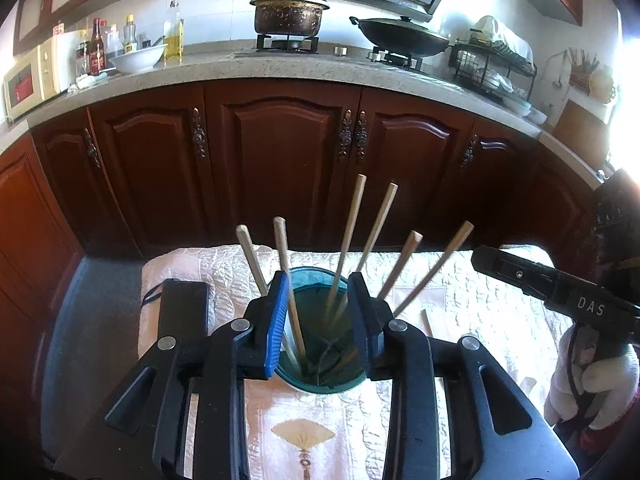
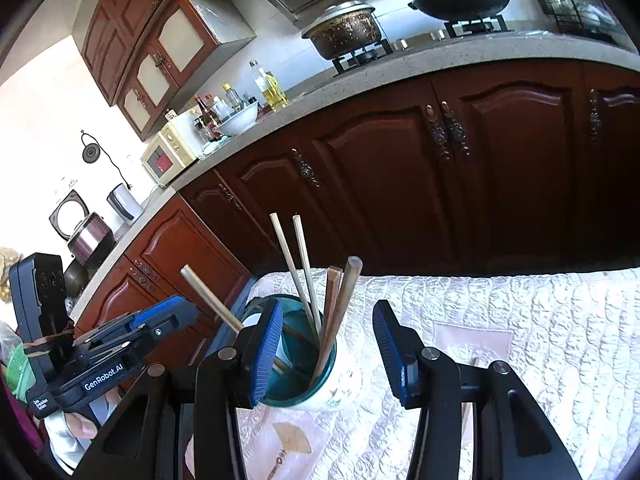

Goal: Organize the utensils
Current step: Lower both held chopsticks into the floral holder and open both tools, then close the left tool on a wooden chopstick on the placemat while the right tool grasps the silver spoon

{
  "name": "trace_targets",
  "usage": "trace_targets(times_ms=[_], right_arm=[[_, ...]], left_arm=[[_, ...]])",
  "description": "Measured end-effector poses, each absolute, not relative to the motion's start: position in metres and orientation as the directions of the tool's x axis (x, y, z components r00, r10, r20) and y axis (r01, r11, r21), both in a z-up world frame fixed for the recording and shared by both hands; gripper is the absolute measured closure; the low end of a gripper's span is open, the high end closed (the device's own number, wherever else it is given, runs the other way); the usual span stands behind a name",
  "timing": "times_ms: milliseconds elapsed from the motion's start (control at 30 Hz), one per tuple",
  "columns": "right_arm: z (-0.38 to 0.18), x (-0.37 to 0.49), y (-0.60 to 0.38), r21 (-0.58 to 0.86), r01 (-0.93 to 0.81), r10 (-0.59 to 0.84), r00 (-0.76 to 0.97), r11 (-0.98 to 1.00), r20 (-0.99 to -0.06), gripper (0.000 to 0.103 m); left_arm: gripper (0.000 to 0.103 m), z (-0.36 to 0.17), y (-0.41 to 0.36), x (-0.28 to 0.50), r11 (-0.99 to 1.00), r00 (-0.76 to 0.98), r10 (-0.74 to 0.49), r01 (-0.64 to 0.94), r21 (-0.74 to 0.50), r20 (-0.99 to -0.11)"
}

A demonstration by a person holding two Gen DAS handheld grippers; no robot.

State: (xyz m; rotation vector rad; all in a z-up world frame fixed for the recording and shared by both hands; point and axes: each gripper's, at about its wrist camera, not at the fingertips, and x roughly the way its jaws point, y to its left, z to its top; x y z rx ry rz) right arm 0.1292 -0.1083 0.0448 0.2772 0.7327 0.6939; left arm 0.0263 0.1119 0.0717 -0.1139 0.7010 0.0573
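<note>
The left tool (image 1: 320, 316) stands open above the teal cup (image 1: 320, 376), with 1 blue pad on each side of the cup's mouth, and it holds nothing. The cup stands on a surface covered with a pale quilted cloth (image 1: 472, 280), and 6 wooden chopsticks (image 1: 352, 236) lean out of it in a fan. 1 chopstick passes just beside the left pad, but the pad does not press on it. 1 more loose chopstick (image 1: 427, 322) lies flat on the cloth, to the right of the cup and near the right finger.

The right tool (image 2: 326, 354) is also open and empty. In the right wrist view its left pad is in front of the cup's rim, and its right pad is over bare cloth, well apart from the cup.

The far edge of the cloth ends near the dark wooden cabinets (image 1: 280, 152). To the right of the cup the cloth is free. To the left a black flat object (image 1: 182, 312) lies near the cloth's edge.

The letters "DAS" are readable on the right tool's body in the left wrist view, and "GenRobot.AI" on the left tool's body in the right wrist view.
</note>
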Motion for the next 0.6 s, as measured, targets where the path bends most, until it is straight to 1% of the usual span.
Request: trace_targets(times_ms=[67,233,500,600], right_arm=[[0.044,0.12,-0.11,0.438,-0.48,0.65,0.546,0.76,-0.529,0.057],[0.039,0.097,-0.113,0.369,-0.477,0.601,0.574,0.798,-0.557,0.057],[0.025,0.073,-0.141,0.348,-0.431,0.552,0.594,0.833,-0.585,0.057],[0.014,0.072,-0.157,0.345,-0.397,0.525,0.594,0.85,-0.61,0.057]], left_arm=[[0.07,0.071,0.106,0.022,0.993,0.766,0.017,-0.088,-0.079,-0.643],[0.07,0.067,0.089,0.013,0.994,0.762,0.006,-0.074,-0.079,-0.648],[0.069,0.054,0.059,0.004,0.996,0.744,-0.034,-0.032,-0.087,-0.668],[0.066,0.046,0.048,0.003,0.995,0.728,-0.058,-0.016,-0.102,-0.683]])
